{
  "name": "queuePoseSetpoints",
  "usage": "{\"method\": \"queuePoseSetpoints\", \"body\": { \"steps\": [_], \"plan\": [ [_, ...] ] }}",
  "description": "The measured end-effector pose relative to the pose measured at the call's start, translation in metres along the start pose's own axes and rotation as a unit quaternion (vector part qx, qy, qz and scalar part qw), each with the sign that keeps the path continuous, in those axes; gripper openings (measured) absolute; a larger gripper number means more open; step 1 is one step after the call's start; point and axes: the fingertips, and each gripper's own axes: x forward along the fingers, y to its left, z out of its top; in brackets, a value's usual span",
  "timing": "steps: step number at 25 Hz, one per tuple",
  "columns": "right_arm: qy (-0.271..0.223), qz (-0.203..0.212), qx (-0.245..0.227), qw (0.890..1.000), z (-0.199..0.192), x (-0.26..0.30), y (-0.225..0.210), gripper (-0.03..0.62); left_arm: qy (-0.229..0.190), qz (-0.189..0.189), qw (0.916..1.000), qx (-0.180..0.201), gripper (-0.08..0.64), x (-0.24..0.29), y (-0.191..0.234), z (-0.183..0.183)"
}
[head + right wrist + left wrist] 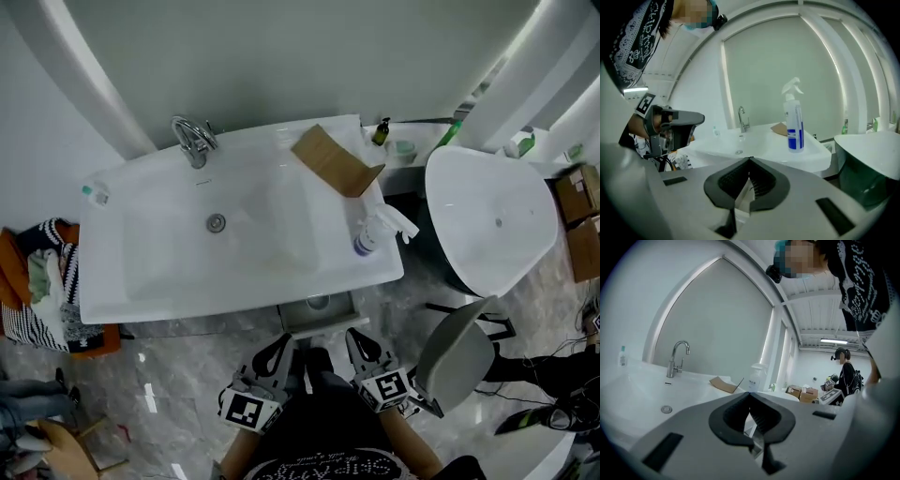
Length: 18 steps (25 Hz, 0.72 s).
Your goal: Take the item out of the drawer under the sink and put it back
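Room: pale bathroom set with a grey marbled floor and white arched panels on the wall behind the sink (141,272).
Sink: wide, white and shallow, with a chrome faucet (194,141) at its back edge and the drain near the middle.
On the sink's rim: a folded piece of cardboard (333,161) lies at the back right. A white spray bottle (373,234) with a blue label stands at the front right corner, and a small clear bottle (95,194) stands at the far left corner.
Drawer: a grey drawer (319,314) juts out a little from under the sink's front edge, just ahead of both grippers. A pale round shape (319,302) shows in it — too small to tell what it is.
Item: in neither claw; whether the round shape in the drawer is the item cannot be told.
Left gripper (281,345): held low in front of the person's body, pointing toward the sink's front. Its own view (750,394) shows the jaws closed tip to tip with nothing between them.
Right gripper (358,342): just beside the left one and pointing the same way. Its own view (749,159) shows the jaws fully together and empty.
Right of the sink: a white rounded tub (492,220), with a grey chair (457,356) between it and the right gripper, and cardboard boxes (579,192) at the far edge.
Left of the sink: a heap of clothes (42,272) — striped and plain pieces.
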Motion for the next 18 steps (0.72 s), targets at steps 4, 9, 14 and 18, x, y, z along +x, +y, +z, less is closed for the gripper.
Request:
{"method": "queuePoseSetpoints", "body": {
  "steps": [4, 9, 14, 18],
  "plan": [
    [-0.035, 0.001, -0.005, 0.999, 0.033, -0.004, 0.005, 0.018, -0.008, 0.000, 0.9998, 0.019, 0.005, -0.003, -0.001, 0.008],
    [-0.047, 0.007, -0.054, 0.997, 0.053, 0.000, 0.006, 0.018, -0.046, 0.007, 0.9985, 0.028, 0.004, 0.008, 0.006, 0.026],
    [-0.045, 0.020, -0.087, 0.995, 0.058, 0.004, 0.009, 0.018, -0.039, 0.009, 0.9988, 0.027, 0.005, 0.007, 0.013, 0.025],
    [-0.031, 0.035, -0.108, 0.993, 0.054, 0.006, 0.015, 0.018, -0.035, 0.017, 0.9990, 0.023, 0.005, 0.007, 0.015, 0.023]
  ]
}}
